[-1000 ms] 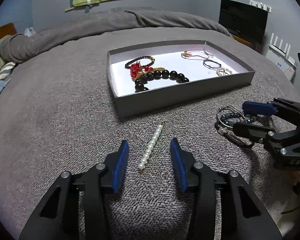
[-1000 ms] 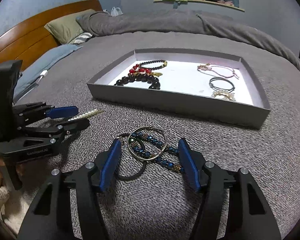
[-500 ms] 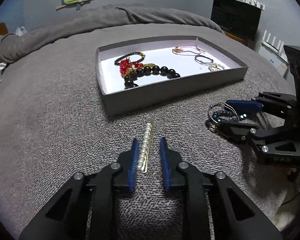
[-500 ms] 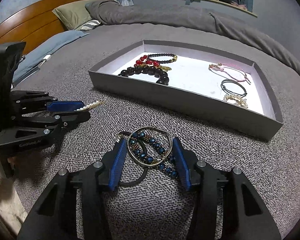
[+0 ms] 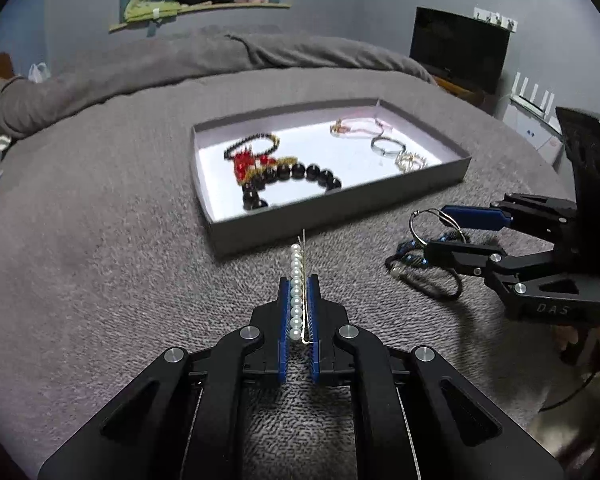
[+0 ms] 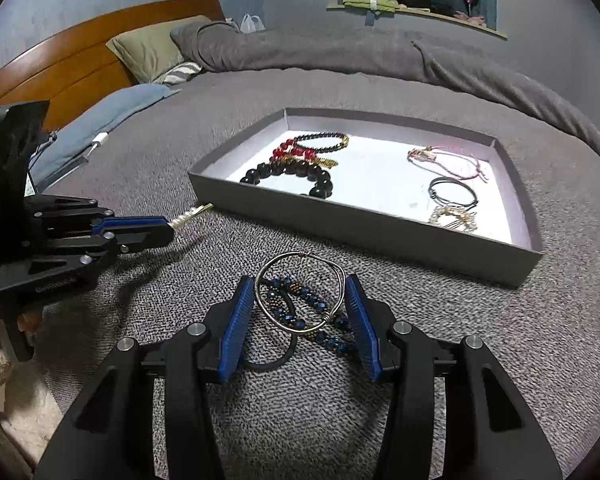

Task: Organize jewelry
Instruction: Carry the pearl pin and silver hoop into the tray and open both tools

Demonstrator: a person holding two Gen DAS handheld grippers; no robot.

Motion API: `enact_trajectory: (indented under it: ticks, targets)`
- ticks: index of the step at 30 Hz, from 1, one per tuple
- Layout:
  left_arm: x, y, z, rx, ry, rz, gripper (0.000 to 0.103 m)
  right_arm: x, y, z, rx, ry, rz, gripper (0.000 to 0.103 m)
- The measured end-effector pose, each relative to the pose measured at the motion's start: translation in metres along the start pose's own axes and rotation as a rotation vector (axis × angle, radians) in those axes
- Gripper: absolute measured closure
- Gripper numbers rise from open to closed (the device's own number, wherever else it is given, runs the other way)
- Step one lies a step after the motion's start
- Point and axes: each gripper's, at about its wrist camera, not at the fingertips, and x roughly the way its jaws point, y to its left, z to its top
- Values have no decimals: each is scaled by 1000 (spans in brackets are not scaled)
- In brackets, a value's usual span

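My left gripper point(image 5: 299, 280) is shut on a pearl hair clip point(image 5: 297, 280) and holds it just above the grey bedspread, in front of the grey tray point(image 5: 332, 216). The clip's tip point(image 6: 192, 212) sticks out of that gripper in the right wrist view. My right gripper point(image 6: 300, 284) is shut on a silver wire bangle point(image 6: 300, 292), which is squeezed oval and lifted off the cover. A blue beaded bracelet point(image 6: 300, 312) and a black hair tie point(image 6: 276, 356) lie under it.
The tray point(image 6: 364, 216) holds black, red and gold bead bracelets point(image 6: 296, 164) on its left and a pink cord, a dark cord and a gold piece point(image 6: 452, 184) on its right. A rolled grey duvet point(image 6: 340, 52), pillows and the headboard lie beyond.
My left gripper closed on the pearl clip and raised it. My right gripper closed on the silver bangle and lifted it from the bracelet pile.
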Motion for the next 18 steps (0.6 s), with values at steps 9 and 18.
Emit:
enact_trajectory:
  ticks: [9,18]
  targets:
    - [-13,1,35,24,-46,4,94,-21,-20,18,50,-63,4,56]
    - [34,0,115,32,-44,-45,94,1,-49,58,78,-77,-88,56]
